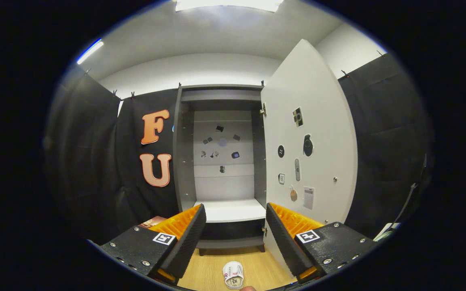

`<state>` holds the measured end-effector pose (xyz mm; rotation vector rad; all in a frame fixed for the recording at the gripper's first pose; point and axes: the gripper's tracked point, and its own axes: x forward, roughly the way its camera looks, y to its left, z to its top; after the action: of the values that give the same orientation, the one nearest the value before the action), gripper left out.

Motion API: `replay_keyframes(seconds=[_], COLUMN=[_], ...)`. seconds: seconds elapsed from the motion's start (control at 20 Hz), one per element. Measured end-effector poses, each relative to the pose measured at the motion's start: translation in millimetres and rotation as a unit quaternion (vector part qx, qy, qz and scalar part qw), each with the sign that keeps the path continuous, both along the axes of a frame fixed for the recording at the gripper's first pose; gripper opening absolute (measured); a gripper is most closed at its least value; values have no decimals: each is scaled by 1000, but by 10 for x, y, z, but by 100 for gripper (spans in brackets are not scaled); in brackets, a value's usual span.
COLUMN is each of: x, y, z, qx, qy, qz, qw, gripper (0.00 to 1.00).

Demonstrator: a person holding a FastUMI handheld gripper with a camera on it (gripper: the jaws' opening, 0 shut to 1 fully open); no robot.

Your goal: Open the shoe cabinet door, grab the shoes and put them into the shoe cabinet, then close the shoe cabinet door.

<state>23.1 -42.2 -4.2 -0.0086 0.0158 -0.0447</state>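
So the black cloth wall (95,161) covers the whole left side and runs right up to the left edge of the shoe cabinet (184,161), no gap visible there. The cabinet stands open, grey frame, with a white shelf (231,210) low down and a good tall stretch of open space above it. The back panel (223,141) has a bunch of small stickers on it, too tiny to make out. Under the shelf there's a darker lower compartment (229,232) and then the cabinet's base sitting on the wood floor (208,275).

The gripper (235,238) is wide open, holding nothing, both fingers spread with the cabinet opening lined up straight between them. One white shoe (233,275) lies on the floor below and between the fingers, closer in than the cabinet and not touching either finger.

The cabinet door (310,133) is swung out to the right, hinged at the cabinet's right edge, its inner face carrying more stickers. Its bottom edge sits right behind the right finger. More black cloth beyond it.
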Motion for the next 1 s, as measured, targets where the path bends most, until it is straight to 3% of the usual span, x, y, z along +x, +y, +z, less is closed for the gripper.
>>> replay_keyframes(seconds=[0.15, 0.45, 0.7, 1.0], x=[60, 125, 88, 80], y=[91, 208, 280, 256], z=[-206, -1079, -2053, -3248], qx=[4, 10, 24, 53], qy=[20, 108, 204, 312], qz=[7, 20, 31, 20], qw=[1000, 994, 978, 948], gripper=[93, 93, 93, 94])
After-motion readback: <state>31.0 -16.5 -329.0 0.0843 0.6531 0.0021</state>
